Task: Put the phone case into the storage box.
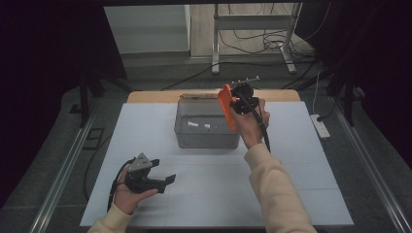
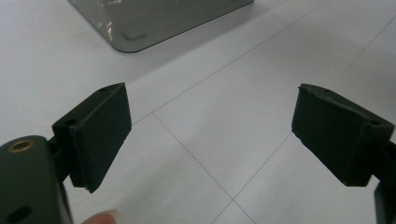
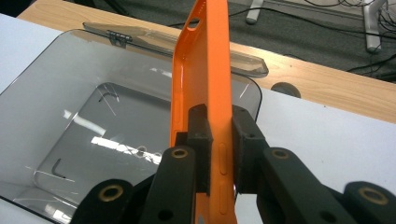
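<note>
An orange phone case (image 1: 226,105) (image 3: 205,79) is held upright over the right rim of a clear plastic box (image 1: 206,127) (image 3: 93,130). My right gripper (image 1: 236,104) (image 3: 219,154) is shut on the case's lower edge, its pads pressing both sides. The box stands open and looks empty, with its lid (image 3: 154,39) folded back behind it. My left gripper (image 1: 163,180) (image 2: 212,135) rests low at the front left of the white table, jaws wide apart, nothing between its pads (image 2: 100,133). A corner of the box (image 2: 149,21) appears ahead of it.
The white tabletop (image 1: 214,194) lies on a wooden desk whose edge (image 1: 160,96) shows behind the box. A power strip (image 1: 320,125) lies on the floor to the right. A metal stand (image 1: 252,36) and cables sit beyond the table.
</note>
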The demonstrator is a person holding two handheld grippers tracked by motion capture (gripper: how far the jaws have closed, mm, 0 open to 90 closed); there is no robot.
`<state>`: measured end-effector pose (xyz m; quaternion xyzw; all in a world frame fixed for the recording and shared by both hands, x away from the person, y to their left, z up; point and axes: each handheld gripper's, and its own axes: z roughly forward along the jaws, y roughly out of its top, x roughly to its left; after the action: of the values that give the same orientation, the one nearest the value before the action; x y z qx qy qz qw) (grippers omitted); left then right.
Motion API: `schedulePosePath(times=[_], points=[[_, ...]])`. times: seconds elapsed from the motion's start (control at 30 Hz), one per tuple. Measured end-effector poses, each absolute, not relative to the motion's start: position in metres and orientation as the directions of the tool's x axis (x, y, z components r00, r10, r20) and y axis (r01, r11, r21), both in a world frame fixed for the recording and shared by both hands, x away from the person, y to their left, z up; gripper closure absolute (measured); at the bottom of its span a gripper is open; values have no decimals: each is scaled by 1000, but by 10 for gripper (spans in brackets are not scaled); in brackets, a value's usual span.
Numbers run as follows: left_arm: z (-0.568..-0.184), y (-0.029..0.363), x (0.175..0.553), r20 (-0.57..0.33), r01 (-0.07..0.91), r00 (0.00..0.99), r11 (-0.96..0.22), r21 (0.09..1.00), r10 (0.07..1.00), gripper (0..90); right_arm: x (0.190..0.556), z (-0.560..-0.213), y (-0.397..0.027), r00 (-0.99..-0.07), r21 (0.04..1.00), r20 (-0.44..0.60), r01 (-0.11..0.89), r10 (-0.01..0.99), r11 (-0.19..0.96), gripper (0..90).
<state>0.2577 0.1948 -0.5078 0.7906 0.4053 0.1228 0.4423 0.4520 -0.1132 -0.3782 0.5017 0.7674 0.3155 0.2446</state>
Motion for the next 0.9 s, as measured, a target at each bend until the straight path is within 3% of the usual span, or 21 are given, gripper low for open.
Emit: schedulePosePath(times=[0.9], points=[[-508,192,262,-168,529,662,-297,795,730,122,458,-388,-106,-306,696,-82,663,948,274,800]])
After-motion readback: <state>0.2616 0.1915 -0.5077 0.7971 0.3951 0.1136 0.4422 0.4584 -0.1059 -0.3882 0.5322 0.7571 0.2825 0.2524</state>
